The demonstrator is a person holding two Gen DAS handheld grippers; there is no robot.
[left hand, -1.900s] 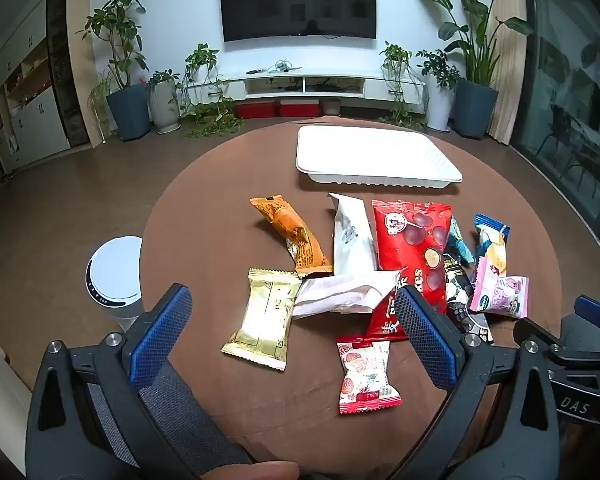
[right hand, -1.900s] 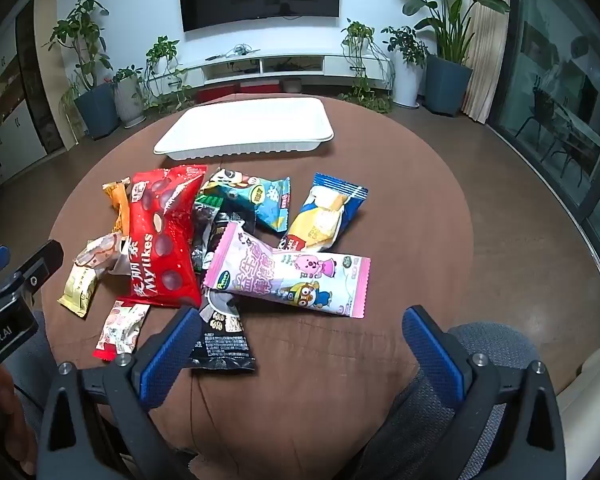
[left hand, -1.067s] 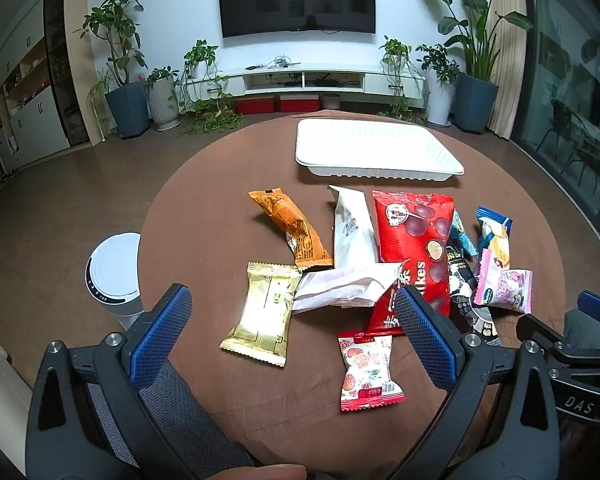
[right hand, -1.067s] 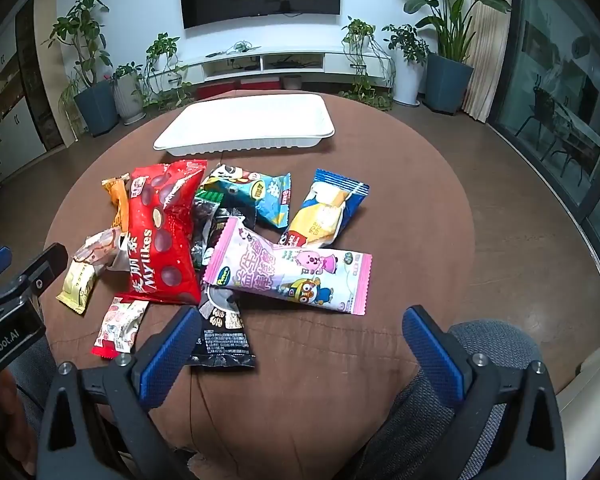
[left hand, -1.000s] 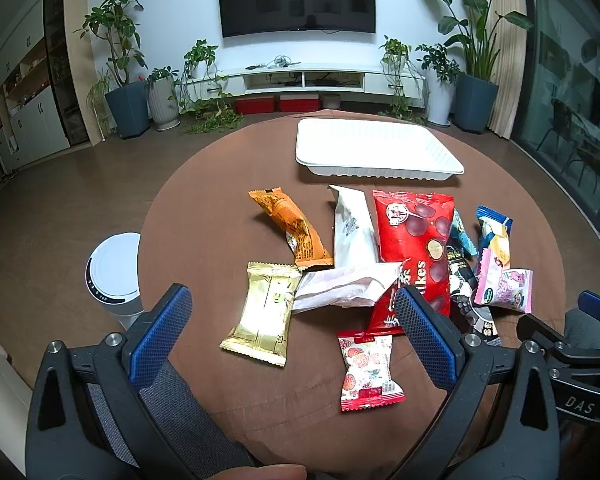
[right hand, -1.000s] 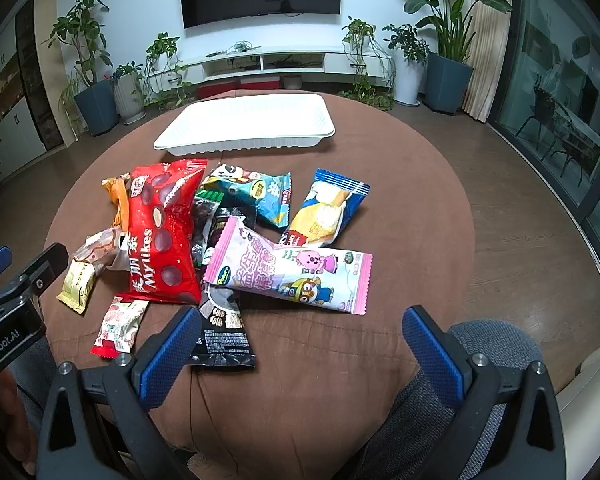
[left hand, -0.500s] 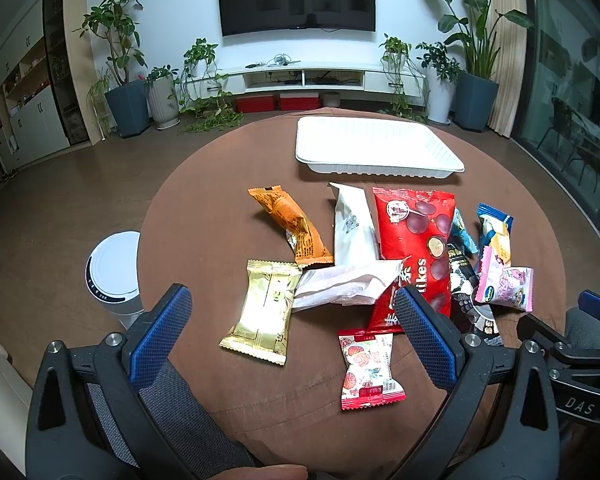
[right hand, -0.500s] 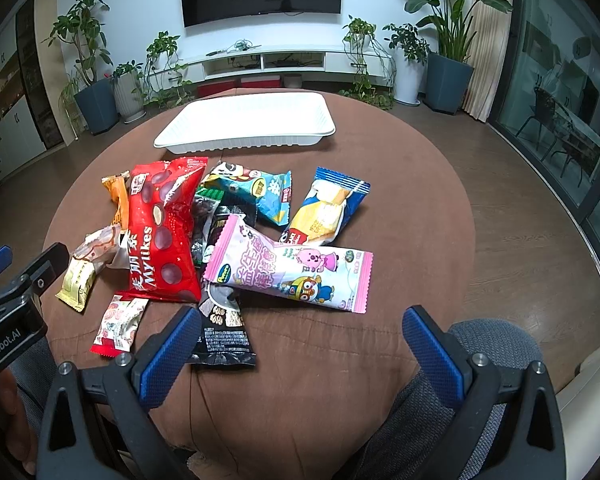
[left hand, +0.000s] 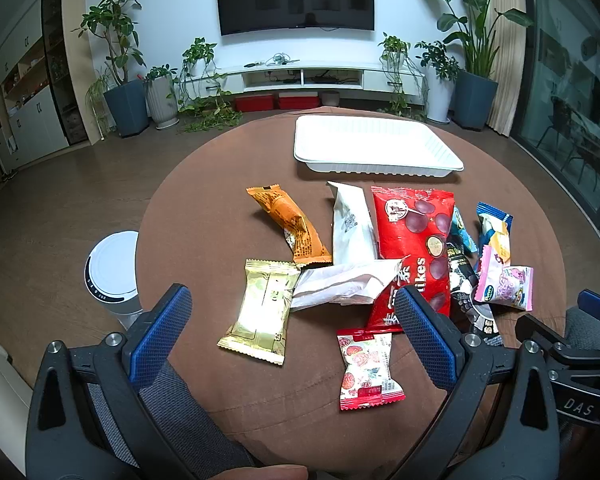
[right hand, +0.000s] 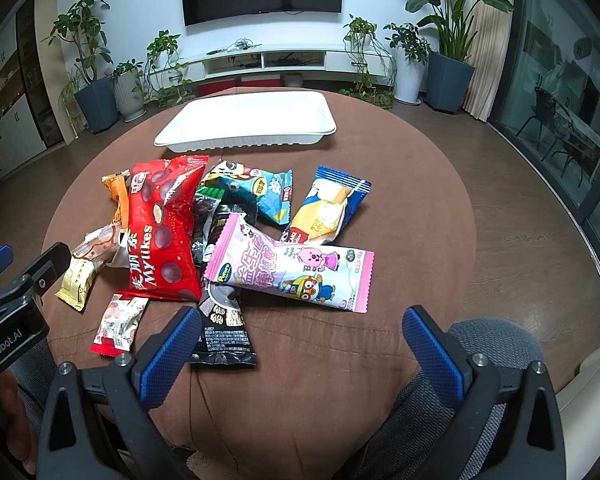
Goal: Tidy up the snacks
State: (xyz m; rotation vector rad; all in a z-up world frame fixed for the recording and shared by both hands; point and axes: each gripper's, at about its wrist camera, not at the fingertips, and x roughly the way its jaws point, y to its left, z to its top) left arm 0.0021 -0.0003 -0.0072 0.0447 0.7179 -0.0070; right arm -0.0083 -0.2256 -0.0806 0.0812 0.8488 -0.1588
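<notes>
Nothing sorted yet; tray [left hand: 380, 168] bare, far ahead; snacks [right hand: 164, 224] heaped just ahead. Left tongs [left hand: 292, 336] and right tongs [right hand: 300, 352] spread wide, gripping nothing.

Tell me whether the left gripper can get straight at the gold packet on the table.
Probably yes. The left gripper is open and empty, and the gold packet lies flat just ahead of it; only its far corner meets the crumpled white wrapper, nothing covers it.

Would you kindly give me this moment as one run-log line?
phase: pre-grasp | left gripper: open, empty | right gripper: open, empty | snacks: scattered on table | white tray: empty
</notes>
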